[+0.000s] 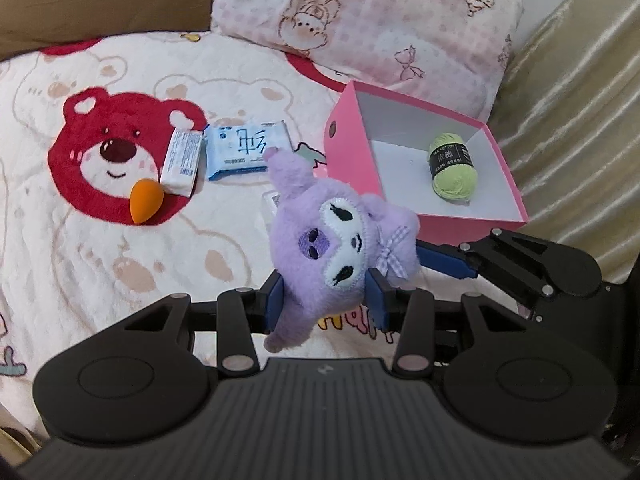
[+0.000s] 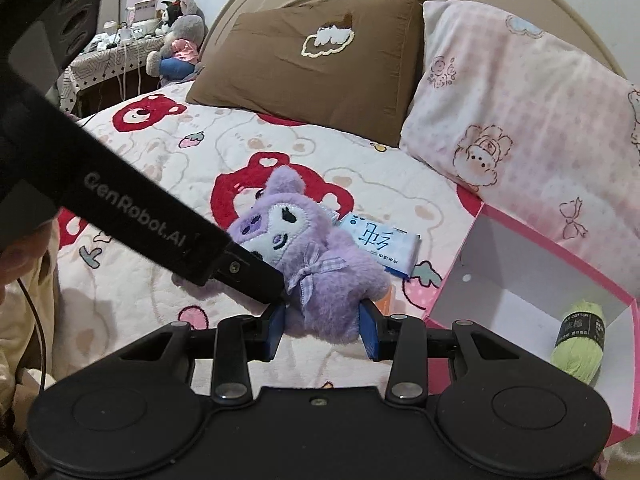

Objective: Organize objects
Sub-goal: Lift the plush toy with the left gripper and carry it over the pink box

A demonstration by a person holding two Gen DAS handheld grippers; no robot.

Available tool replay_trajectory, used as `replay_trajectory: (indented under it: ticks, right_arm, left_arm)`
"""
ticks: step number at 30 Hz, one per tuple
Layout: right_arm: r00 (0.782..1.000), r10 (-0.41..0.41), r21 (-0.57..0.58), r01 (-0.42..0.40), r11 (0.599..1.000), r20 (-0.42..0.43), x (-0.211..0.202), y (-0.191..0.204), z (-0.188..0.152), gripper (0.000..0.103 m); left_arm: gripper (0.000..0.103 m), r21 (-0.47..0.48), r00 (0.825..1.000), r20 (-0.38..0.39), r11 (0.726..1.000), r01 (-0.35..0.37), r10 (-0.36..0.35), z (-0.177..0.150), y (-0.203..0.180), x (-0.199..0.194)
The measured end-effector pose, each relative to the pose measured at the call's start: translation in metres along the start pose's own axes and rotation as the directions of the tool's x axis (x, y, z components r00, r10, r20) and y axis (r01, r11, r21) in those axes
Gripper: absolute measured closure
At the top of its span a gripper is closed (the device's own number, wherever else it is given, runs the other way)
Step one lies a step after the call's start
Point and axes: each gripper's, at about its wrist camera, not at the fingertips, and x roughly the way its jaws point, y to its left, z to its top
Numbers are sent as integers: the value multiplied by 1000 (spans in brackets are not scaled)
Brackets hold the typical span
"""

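Observation:
A purple plush toy [image 1: 332, 240] with a checked bow is held above the bed. My left gripper [image 1: 326, 300] is shut on its lower body. My right gripper [image 2: 324, 328] is shut on the same plush toy [image 2: 320, 272] from the other side, and its arm shows at the right of the left wrist view [image 1: 520, 260]. The left gripper's arm [image 2: 160, 224] crosses the right wrist view. A pink box [image 1: 516, 184] stands to the right with a green yarn ball [image 1: 454, 170] inside; the box [image 2: 520, 240] and yarn [image 2: 580, 344] also show in the right wrist view.
On the bear-print blanket lie an orange sponge egg [image 1: 145, 202], a white packet [image 1: 182, 160] and a blue tissue pack [image 1: 246, 148]. A pink pillow [image 1: 360, 16] and a brown pillow [image 2: 312, 64] lie at the headboard. A cluttered side table [image 2: 116, 60] stands beside the bed.

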Motion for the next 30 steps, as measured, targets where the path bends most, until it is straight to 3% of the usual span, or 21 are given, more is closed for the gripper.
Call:
replay_trajectory:
  ticks: [9,21,30]
  right_arm:
    - [1000,-26,-12,26,1000,-13,-14,-15,5,57]
    - [998,-64,78,64,995,-1,-38,-73,-2,57]
    - [996,-92,70,92,993,-14,-40,-106,-12,57]
  left_arm:
    - [62,8,999,-17,1000,28,-28,18,-26,3]
    - [62,92,998,-23,994,66,-64,40,-84,25]
    - [62,105,995,-34,990,95,-92,53,-110,50]
